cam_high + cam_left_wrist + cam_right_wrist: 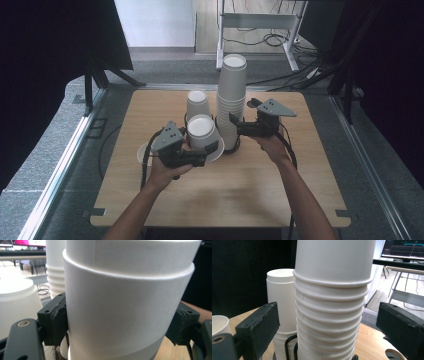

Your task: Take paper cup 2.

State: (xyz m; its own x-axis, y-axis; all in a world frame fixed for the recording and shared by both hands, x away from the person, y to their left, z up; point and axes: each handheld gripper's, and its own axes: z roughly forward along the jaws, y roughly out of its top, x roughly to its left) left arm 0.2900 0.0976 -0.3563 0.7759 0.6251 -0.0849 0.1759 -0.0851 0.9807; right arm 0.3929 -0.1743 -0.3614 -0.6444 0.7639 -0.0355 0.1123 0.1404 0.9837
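Left gripper [212,150] clamps a paper cup [201,131] beside the tall stack [232,100]; right gripper [233,123] gapes around it.

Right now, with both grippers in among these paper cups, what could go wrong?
1. The left gripper is clamped on an upside-down cup close to the tall stack; swinging it could knock the stack.
2. The right gripper has its jaws open around that stack, which sits unevenly nested; a squeeze or push could topple it.
3. The short stack stands right behind and could get bumped.
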